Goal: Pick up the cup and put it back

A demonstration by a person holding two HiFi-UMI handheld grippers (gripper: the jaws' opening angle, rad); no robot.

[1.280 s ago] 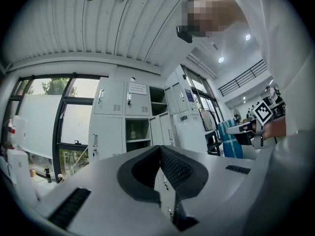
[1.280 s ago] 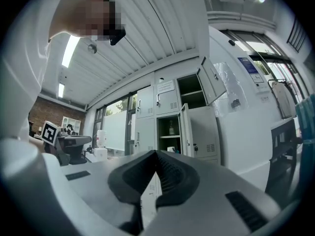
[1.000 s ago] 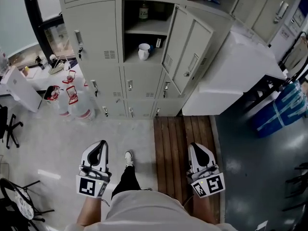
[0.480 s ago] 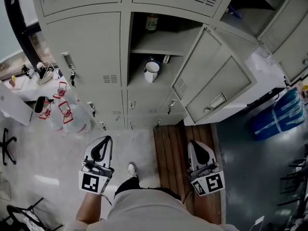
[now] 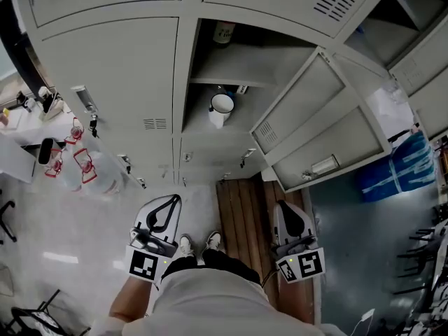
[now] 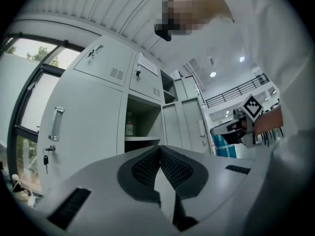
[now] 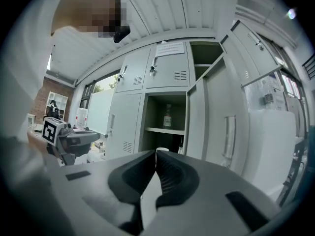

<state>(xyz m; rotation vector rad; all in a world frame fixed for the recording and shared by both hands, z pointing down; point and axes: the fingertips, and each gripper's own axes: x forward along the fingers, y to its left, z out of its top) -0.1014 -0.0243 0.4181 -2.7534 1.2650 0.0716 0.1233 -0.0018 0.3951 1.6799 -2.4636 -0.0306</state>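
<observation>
Facing the open locker [image 5: 183, 75]: left gripper [image 5: 168, 200] and right gripper [image 5: 284, 206] both clenched tip to tip, nothing between. White cup [image 5: 222, 108] sits on its lower shelf, well apart from both.

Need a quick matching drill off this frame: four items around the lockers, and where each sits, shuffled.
Things:
1. white cup with a dark rim
2. labelled glass bottle
3. brown slatted wooden board
4. clear plastic jugs with red handles

Places:
A. on the floor, left of the lockers
B. on the shelf board inside the open grey metal locker
C. below that shelf board, in the same locker
D. on the floor at the foot of the open locker

Pairs: 1-C, 2-B, 3-D, 4-A
</observation>
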